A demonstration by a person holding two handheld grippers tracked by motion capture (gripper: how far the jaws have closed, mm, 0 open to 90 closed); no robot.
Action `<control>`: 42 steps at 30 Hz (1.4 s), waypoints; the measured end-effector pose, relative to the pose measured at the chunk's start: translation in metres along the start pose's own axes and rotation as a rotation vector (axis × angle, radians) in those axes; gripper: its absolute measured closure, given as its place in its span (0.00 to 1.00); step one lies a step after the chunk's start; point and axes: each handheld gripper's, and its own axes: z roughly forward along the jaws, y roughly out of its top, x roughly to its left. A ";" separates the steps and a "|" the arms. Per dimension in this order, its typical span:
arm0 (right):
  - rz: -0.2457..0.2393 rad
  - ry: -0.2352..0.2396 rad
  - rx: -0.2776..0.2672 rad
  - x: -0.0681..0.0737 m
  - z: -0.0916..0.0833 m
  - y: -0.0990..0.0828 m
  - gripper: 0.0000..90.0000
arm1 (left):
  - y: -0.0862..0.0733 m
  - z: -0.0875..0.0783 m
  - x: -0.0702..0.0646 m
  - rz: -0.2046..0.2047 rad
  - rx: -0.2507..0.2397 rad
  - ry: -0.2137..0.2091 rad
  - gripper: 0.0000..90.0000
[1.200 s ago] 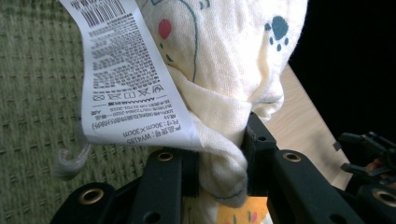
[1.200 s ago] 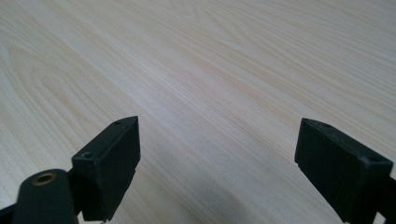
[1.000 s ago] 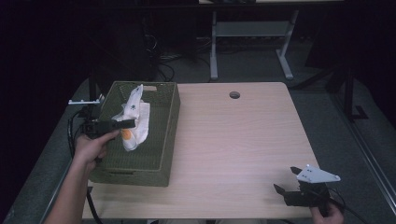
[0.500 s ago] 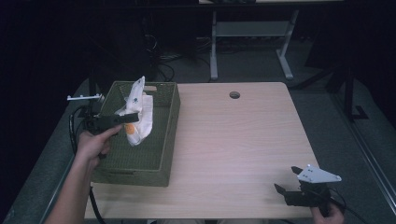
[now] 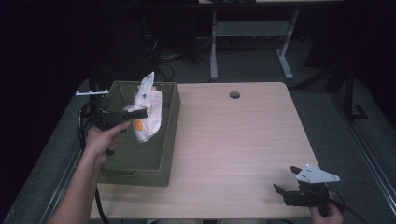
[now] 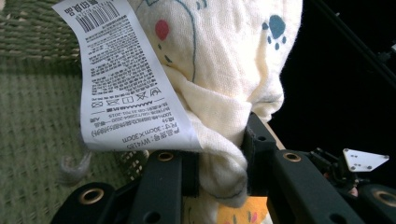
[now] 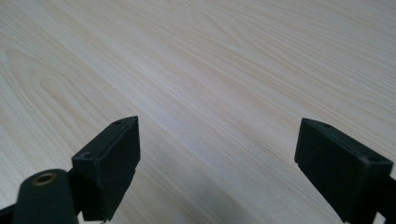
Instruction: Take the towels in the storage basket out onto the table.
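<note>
left gripper [image 5: 135, 112] fingers clamp cloth [image 5: 148, 109] above basket [image 5: 169, 140] | right gripper [image 5: 286, 179] fingers wide, empty

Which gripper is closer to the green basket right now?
Left. The left gripper is above the green basket, clamping a cream cloth. The right gripper sits open at the table's near right corner.

The green basket [image 5: 166, 135] walls off the table's [image 5: 243, 140] left edge; the remaining tabletop lies open.

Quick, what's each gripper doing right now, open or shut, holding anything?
Left gripper: shut on the cream printed cloth, held over the green basket.
Right gripper: open, holding nothing, low over the wooden table.
</note>
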 end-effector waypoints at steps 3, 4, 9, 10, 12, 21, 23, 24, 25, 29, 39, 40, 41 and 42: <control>0.000 0.002 -0.003 0.000 -0.001 -0.001 0.15 | 0.001 0.004 -0.005 0.012 0.006 -0.007 0.81; 0.000 0.002 -0.003 0.000 -0.001 -0.001 0.15 | 0.001 0.006 -0.007 0.011 0.008 -0.007 0.81; -0.003 0.001 -0.008 0.001 -0.003 -0.002 0.15 | 0.004 0.014 -0.015 0.028 0.016 -0.026 0.81; 0.003 0.000 -0.008 0.001 -0.003 -0.002 0.15 | 0.004 0.015 -0.017 0.031 0.016 -0.026 0.81; 0.005 -0.005 -0.011 0.000 -0.004 -0.002 0.15 | 0.006 0.019 -0.019 0.032 0.013 -0.042 0.81; 0.004 -0.003 -0.010 0.001 -0.002 0.000 0.15 | 0.009 0.037 -0.028 0.054 0.029 -0.079 0.81; -0.001 -0.003 -0.010 0.001 -0.002 0.000 0.16 | 0.008 0.042 -0.032 0.056 0.037 -0.085 0.81; -0.007 -0.001 -0.011 0.002 -0.002 0.001 0.15 | 0.007 0.043 -0.033 0.061 0.040 -0.087 0.81; -0.007 -0.001 -0.012 0.002 -0.002 0.001 0.15 | 0.007 0.045 -0.036 0.065 0.045 -0.088 0.81; 0.003 0.001 -0.015 0.001 -0.003 0.000 0.15 | 0.008 0.052 -0.042 0.081 0.050 -0.099 0.81; 0.010 0.001 -0.022 0.001 -0.005 0.001 0.15 | 0.009 0.073 -0.055 0.091 0.076 -0.125 0.81; 0.010 0.001 -0.023 0.001 -0.005 0.001 0.15 | 0.008 0.077 -0.057 0.094 0.079 -0.133 0.81; 0.011 0.001 -0.024 0.001 -0.005 0.001 0.15 | 0.007 0.079 -0.059 0.098 0.082 -0.137 0.81; 0.012 0.001 -0.024 0.001 -0.005 0.001 0.15 | 0.006 0.083 -0.060 0.099 0.087 -0.142 0.81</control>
